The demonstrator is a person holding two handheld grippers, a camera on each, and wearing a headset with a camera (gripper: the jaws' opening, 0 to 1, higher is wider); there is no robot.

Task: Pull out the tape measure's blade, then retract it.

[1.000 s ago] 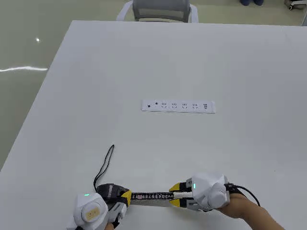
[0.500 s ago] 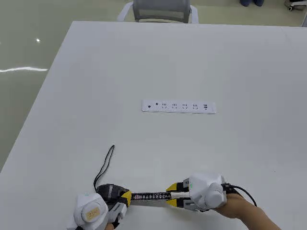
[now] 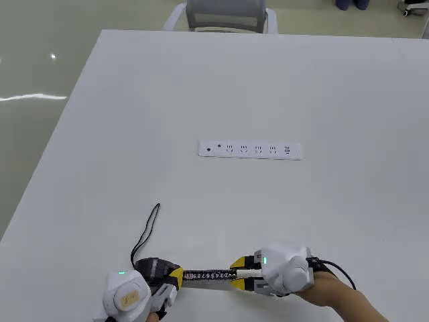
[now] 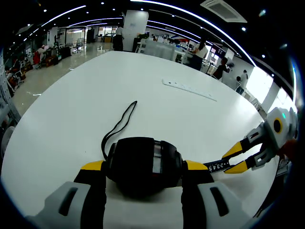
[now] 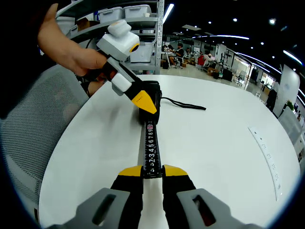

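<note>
1. Tape measure (image 3: 153,267) at near edge of worktop (image 3: 234,87), case clamped in left gripper (image 4: 143,167).
2. Blade (image 5: 150,143) out a short way, tip pinched by right gripper (image 5: 152,171).
3. Likely stage: blade extended, retraction not yet finished.
4. Next: ease tip straight back toward case, holding case steady.

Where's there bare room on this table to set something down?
Bare table runs from the power strip to the far edge, and on both sides of the strip. The near edge is crowded: left tool on the tape measure, its strap, the blade, right tool.
</note>
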